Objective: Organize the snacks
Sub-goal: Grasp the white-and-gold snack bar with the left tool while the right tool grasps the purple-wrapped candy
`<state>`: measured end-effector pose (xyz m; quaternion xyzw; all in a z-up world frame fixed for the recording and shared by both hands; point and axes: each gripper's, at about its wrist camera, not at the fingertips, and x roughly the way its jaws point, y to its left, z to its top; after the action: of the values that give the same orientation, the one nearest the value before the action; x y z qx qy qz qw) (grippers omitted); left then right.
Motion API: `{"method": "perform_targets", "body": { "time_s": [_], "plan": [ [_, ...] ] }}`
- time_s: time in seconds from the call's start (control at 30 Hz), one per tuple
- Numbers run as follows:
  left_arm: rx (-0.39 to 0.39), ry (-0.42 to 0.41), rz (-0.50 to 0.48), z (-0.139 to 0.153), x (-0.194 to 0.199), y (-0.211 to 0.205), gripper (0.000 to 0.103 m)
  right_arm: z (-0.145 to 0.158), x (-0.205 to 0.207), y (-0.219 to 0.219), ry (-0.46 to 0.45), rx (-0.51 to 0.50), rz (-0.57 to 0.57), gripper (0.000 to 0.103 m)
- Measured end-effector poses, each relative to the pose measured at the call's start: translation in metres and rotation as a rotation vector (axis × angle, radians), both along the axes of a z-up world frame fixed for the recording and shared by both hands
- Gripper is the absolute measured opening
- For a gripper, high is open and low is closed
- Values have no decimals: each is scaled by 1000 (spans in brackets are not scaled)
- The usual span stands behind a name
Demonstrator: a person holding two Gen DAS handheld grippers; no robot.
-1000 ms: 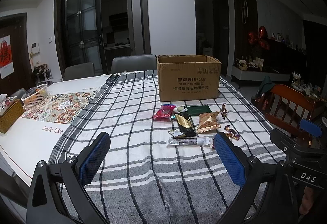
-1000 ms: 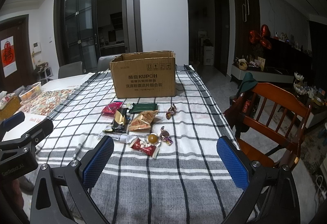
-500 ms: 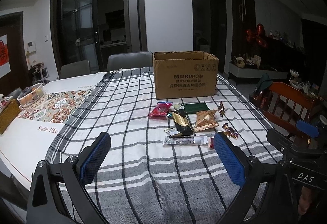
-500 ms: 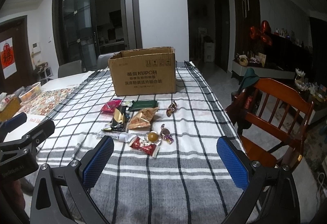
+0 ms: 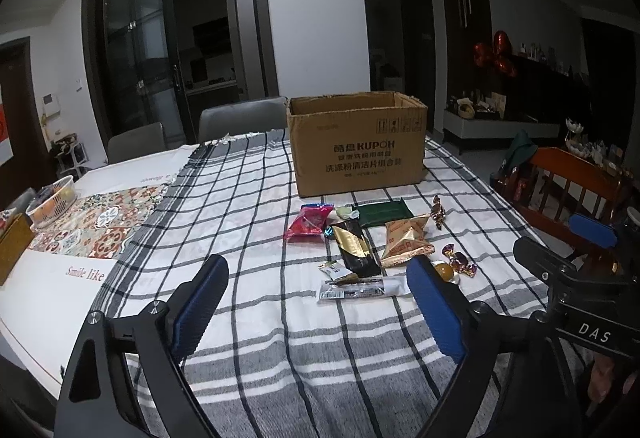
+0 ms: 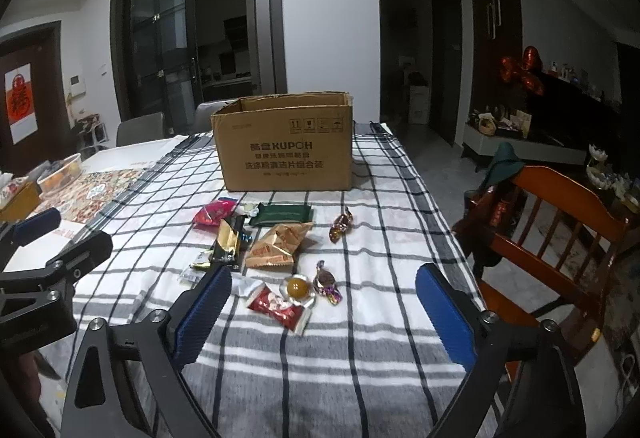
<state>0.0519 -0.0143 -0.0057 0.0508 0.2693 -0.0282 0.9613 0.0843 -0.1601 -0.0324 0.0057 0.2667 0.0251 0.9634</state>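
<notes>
Both grippers, left gripper (image 5: 316, 302) and right gripper (image 6: 324, 312), spread wide, empty. Red snack packet (image 6: 280, 307): light, crinkly, slippery; pinch across flat middle.

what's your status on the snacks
Left tool and right tool open, empty. Wrapped snacks loose on checked cloth before brown cardboard box. Nothing blocking.

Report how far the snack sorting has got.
Done: nothing that shows; the snacks, from the pink packet to the red packet, lie on the checked cloth before the cardboard box. Its inside is hidden. In hand: nothing; left gripper and right gripper are open, above the cloth. Left: every snack.
</notes>
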Motion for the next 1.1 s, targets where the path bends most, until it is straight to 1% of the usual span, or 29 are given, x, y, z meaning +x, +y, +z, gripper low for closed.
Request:
{"method": "perform_targets", "body": {
  "time_s": [0.07, 0.17, 0.23, 0.37, 0.6, 0.73, 0.8, 0.93, 1.0, 1.1],
  "plan": [
    [-2, 14, 5, -2, 8, 0, 86, -2, 8, 0, 12, 0, 6, 88],
    [-11, 31, 13, -5, 18, 0, 85, -7, 22, -2, 41, 17, 15, 80],
    [-15, 37, 22, -6, 25, 0, 84, -11, 32, -4, 68, 40, 24, 77],
    [-32, 66, 32, -12, 42, 1, 79, -22, 52, -5, 116, 72, 30, 67],
    [-43, 130, 45, -31, 71, -1, 66, -42, 78, -9, 183, 86, 34, 54],
    [-58, 178, 50, -47, 86, -2, 62, -52, 90, -12, 211, 88, 33, 51],
    [-64, 196, 50, -53, 91, -3, 59, -57, 94, -12, 225, 91, 37, 48],
    [-75, 236, 47, -66, 102, -8, 55, -69, 101, -14, 259, 100, 44, 45],
    [-72, 251, 45, -72, 107, -11, 54, -76, 105, -16, 277, 106, 48, 40],
    [-72, 268, 44, -79, 112, -13, 52, -80, 107, -17, 290, 114, 49, 40]
  ]
}}
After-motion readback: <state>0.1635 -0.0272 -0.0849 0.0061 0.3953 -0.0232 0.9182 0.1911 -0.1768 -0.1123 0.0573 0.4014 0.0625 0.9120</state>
